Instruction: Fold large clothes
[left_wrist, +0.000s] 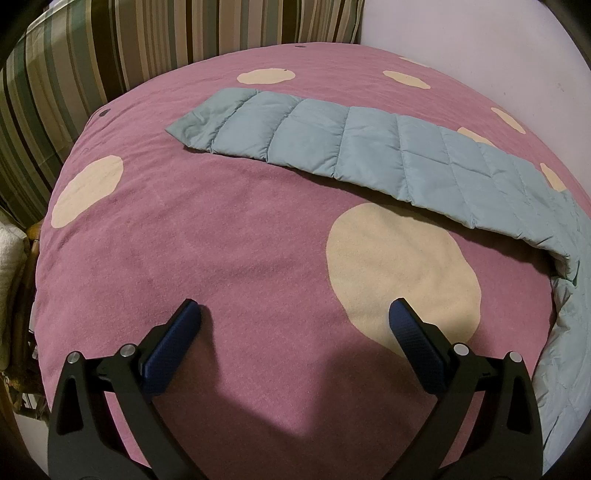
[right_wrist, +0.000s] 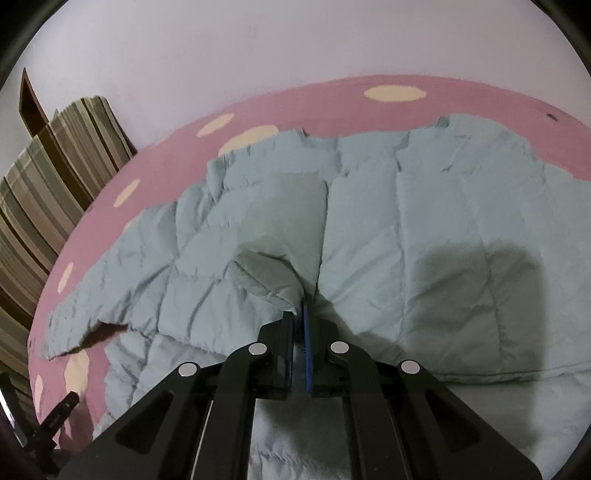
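While left gripper (left_wrist: 295, 314) gapes, right gripper (right_wrist: 300, 314) pinches quilted jacket (right_wrist: 369, 221).

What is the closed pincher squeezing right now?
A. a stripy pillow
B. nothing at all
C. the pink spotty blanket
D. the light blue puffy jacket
D: in the right wrist view, the right gripper is shut on a pinched-up fold of the light blue puffy jacket, while the left gripper hangs open over the pink spotty blanket.

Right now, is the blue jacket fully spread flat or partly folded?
Partly folded: the jacket has one part doubled over its body, pinched in the shut right gripper; one sleeve lies stretched out.
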